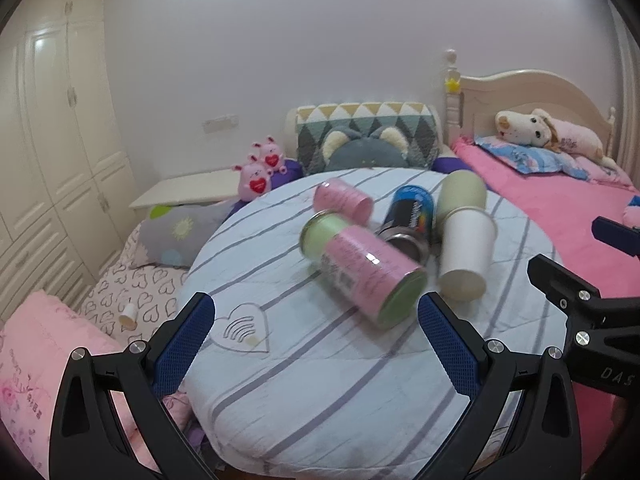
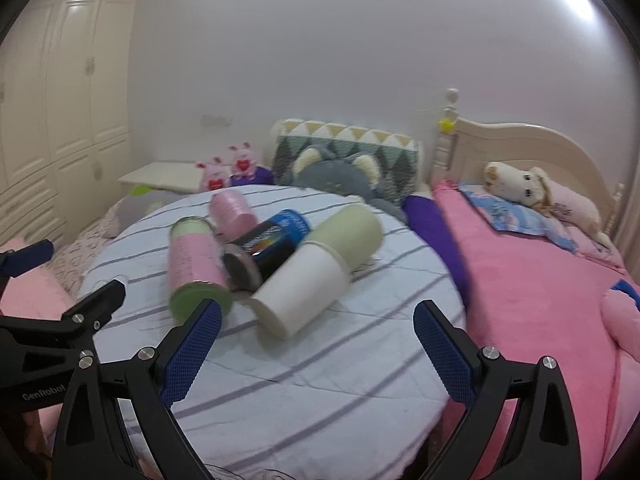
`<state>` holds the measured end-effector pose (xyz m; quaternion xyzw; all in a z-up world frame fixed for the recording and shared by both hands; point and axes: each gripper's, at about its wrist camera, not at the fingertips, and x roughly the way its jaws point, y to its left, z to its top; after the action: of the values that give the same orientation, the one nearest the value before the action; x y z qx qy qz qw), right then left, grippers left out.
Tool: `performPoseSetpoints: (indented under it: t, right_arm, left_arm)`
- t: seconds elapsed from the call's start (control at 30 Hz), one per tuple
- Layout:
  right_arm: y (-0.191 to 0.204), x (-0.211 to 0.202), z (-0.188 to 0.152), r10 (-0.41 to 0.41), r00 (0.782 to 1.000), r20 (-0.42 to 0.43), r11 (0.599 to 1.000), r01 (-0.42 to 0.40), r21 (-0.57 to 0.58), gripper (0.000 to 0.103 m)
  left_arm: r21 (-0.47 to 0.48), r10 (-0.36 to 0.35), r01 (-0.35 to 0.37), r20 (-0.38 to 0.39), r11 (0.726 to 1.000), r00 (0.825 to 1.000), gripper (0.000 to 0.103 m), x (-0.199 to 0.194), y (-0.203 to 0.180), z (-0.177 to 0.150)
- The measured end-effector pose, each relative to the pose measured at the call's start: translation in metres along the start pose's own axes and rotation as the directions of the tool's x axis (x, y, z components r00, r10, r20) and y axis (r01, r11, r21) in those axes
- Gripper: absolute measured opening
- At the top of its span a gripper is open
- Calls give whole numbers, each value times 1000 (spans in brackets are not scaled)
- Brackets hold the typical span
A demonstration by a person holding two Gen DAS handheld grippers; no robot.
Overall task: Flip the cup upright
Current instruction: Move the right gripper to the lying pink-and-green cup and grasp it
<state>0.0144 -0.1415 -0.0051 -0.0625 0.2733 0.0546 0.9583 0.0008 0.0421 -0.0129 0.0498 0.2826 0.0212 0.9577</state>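
white cup (image 2: 298,286) on its side, ahead between right claw (image 2: 316,350) tips | both claws wide, empty | left claw (image 1: 316,344)

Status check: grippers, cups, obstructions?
Left gripper, right gripper open, empty. White cup on its side. Cans crowd beside it.

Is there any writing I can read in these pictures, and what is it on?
"GenRobot": on the left hand-held gripper, black body.
"DAS", cut off: on the right hand-held gripper, black body.
Pink can label: print too small.
Dark blue can: lettering blurred.
Nothing else readable.
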Motion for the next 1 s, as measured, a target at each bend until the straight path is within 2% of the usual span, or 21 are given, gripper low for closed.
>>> performPoseSetpoints:
  t: [0.2,0.4,0.53,0.63,0.7,0.77,0.8,0.87,1.0]
  right_arm:
    - [22,17,12,99,995,-32,994,-101,-51,98]
    - [52,41,28,205,974,-97,968,-217,-128,97]
    - [69,59,36,294,942,-165,935,-319,-156,96]
    - [80,77,40,368,900,-232,899,-409,-159,89]
    - [84,88,41,385,878,-285,888,-436,-144,73]
    - [87,101,41,402,852,-337,878,-463,-123,71]
    - [89,106,40,396,847,-355,878,-462,-121,71]
    - [91,109,38,358,857,-372,887,-436,-152,71]
    - [94,121,38,321,859,-399,896,-412,-167,71]
  left_arm:
    - [-51,35,-37,-47,998,998,103,13,28,-6]
    - [-123,81,-92,-92,988,992,103,31,61,-10]
    - [-166,107,-128,-129,978,986,103,45,78,-13]
    - [-194,121,-148,-147,970,982,103,53,87,-15]
    - [-206,135,-168,-162,964,977,103,58,93,-17]
    - [-209,143,-179,-175,961,974,103,64,97,-19]
    - [-210,144,-181,-180,961,973,103,66,98,-19]
    - [-211,142,-182,-193,960,971,103,71,100,-22]
    - [-209,132,-179,-219,961,967,103,82,100,-24]
